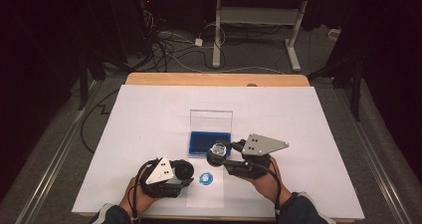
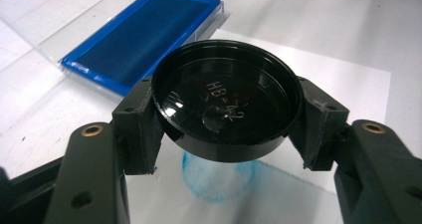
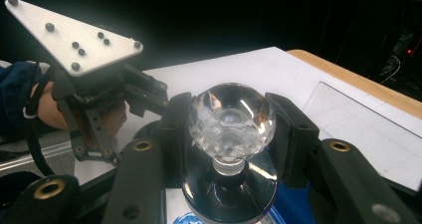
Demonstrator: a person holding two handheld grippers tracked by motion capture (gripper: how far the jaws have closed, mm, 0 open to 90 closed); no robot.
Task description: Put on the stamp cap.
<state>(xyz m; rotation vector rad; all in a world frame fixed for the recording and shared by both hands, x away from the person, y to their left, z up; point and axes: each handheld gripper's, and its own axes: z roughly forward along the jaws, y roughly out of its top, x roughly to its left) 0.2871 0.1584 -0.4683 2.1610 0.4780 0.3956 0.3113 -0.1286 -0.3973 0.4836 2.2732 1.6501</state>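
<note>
While the left gripper (image 1: 185,176) is held low near the desk's (image 1: 149,114) front edge, a round black cap (image 2: 226,99) is clamped between its jaws, hollow side facing the camera, with pale lettering seen inside it. Just beneath the cap, a round blue ink print (image 1: 205,178) is seen on a sheet of white paper (image 1: 206,196). The right gripper (image 1: 217,154) is held above the near edge of the open blue ink pad (image 1: 209,141), whose clear lid (image 1: 211,119) stands upright behind it. A stamp with a faceted clear knob (image 3: 230,122) is gripped at that knob by the right jaws, its dark base hanging below them.
</note>
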